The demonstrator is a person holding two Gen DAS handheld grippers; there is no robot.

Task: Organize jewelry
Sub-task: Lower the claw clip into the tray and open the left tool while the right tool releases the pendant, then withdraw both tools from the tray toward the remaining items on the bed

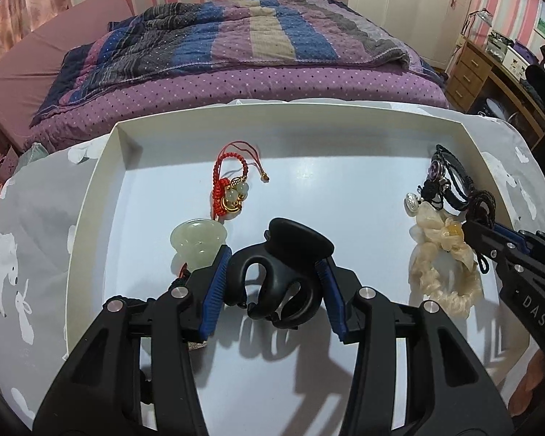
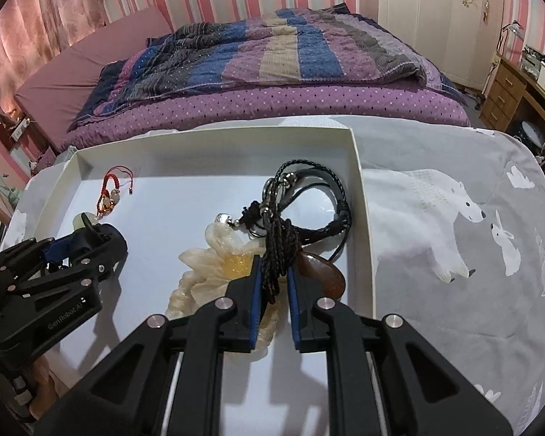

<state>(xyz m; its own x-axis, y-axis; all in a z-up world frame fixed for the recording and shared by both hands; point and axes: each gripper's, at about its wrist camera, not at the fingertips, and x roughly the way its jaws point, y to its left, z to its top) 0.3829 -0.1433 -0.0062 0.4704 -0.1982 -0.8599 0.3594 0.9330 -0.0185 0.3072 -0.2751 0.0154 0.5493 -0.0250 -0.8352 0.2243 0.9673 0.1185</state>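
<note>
The left gripper [image 1: 274,272] was clamped on a black curved clip [image 1: 283,272], its blue pads pressing both sides above the white tray [image 1: 101,189]. Just left of it lay a pale green jade pendant [image 1: 198,241], partly hidden by the left finger, with a red cord charm [image 1: 230,189] beyond. The right gripper [image 2: 274,276] was pinched together on black braided cords [image 2: 278,250]; their tangle covered part of a cream flower ornament [image 2: 207,254] and a brown stone pendant [image 2: 323,272]. The tray rested on a grey bear-print cloth [image 2: 454,272].
</note>
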